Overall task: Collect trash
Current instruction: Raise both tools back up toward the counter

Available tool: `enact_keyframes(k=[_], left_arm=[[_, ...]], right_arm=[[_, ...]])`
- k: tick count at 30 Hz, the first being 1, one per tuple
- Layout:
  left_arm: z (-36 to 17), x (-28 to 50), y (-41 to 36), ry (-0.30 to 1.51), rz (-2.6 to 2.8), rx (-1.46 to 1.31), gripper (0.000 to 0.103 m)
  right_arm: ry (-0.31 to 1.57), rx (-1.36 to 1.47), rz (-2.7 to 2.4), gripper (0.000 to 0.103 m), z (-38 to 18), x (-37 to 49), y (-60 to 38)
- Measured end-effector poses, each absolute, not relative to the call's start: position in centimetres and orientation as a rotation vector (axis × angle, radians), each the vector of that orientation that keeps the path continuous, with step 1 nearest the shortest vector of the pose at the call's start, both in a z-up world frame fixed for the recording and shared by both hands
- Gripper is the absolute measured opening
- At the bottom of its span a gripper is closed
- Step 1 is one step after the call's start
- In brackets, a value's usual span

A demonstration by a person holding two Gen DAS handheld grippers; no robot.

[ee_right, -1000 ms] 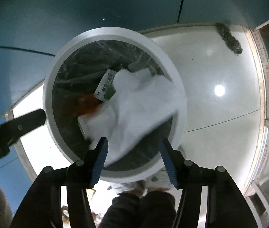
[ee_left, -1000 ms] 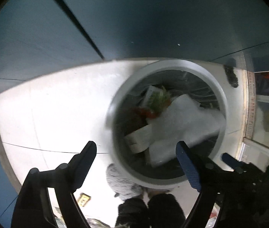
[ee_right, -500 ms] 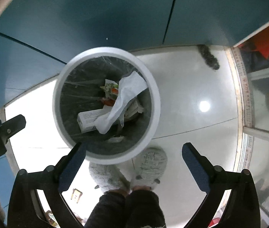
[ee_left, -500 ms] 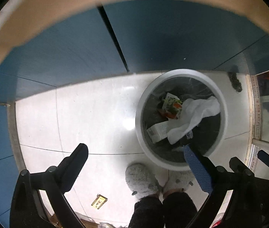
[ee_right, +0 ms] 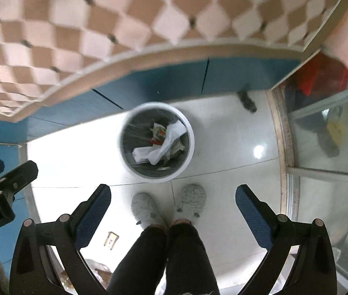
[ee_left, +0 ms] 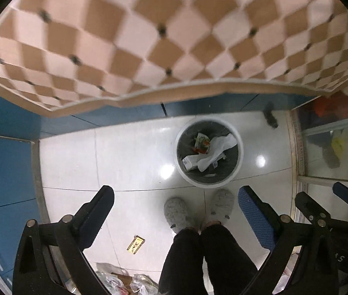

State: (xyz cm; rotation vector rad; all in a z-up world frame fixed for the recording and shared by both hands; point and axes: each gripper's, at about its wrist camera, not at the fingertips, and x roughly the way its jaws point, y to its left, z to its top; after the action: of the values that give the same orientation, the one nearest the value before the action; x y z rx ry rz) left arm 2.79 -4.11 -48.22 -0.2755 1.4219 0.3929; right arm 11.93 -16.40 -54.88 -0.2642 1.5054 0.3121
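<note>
Surroundings: a checkered pink-and-tan tablecloth (ee_left: 164,36) hangs over the surface edge and fills the upper half of both views, blurred; below it run blue cabinet fronts (ee_left: 7,172), and a glass partition (ee_right: 328,162) stands at the right of the frame.
Floor: glossy white tiled floor (ee_left: 129,157) with bright light spots; a small yellow wrapper (ee_left: 136,243) lies on it at lower centre of the left view, and crumpled clear plastic bags (ee_left: 124,282) sit at the bottom edge.
Person: two grey fuzzy slippers (ee_left: 177,212) and dark trouser legs (ee_right: 164,258) stand at bottom centre, toes just beside the bin.
Bin: white round trash bin (ee_left: 240,152) with a dark liner, on the floor at centre right in the left view and at centre in the right view.
Trash: inside the bin lie a white cloth or tissue (ee_left: 213,152), a white carton (ee_left: 190,159) and a colourful snack packet (ee_left: 202,141).
Left gripper (ee_left: 176,212): jaws wide apart, holding nothing; the bin sits above and between them, well clear of the tips.
Right gripper (ee_right: 172,204): jaws wide apart, holding nothing; the bin sits above the gap, nearer the left finger, apart from both.
In the way: only the slippers lie between the jaws and the bin.
</note>
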Motion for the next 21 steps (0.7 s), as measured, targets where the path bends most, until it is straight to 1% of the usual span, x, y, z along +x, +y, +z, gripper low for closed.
enact_keyframes(k=[4, 10, 13, 16, 21], left_arm=[[-42.7, 1.7, -4.7, 1.401, 0.407, -0.301, 0.103], [-36.2, 0.6, -5.3, 1.397, 0.446, -0.332, 0.103], [-33.0, 1.3, -5.0, 1.337, 0.471, -0.319, 0.103], [-30.0, 3.7, -3.5, 1.251, 0.516, -0.315, 0.103], [-25.9, 10.2, 1.4, 1.135, 0.582, -0.341, 0.103]], right_arm=[[1.474, -0.265, 0.328, 0.102, -47.0, 11.3, -16.7], [1.478, -0.212, 0.377, 0.102, -39.1, 10.8, -17.8], [1.453, -0.159, 0.426, 0.102, -35.1, 11.8, -17.9], [1.406, -0.102, 0.457, 0.103, -32.1, 14.3, -16.9], [1.354, 0.008, 0.472, 0.103, -28.7, 20.8, -13.3]])
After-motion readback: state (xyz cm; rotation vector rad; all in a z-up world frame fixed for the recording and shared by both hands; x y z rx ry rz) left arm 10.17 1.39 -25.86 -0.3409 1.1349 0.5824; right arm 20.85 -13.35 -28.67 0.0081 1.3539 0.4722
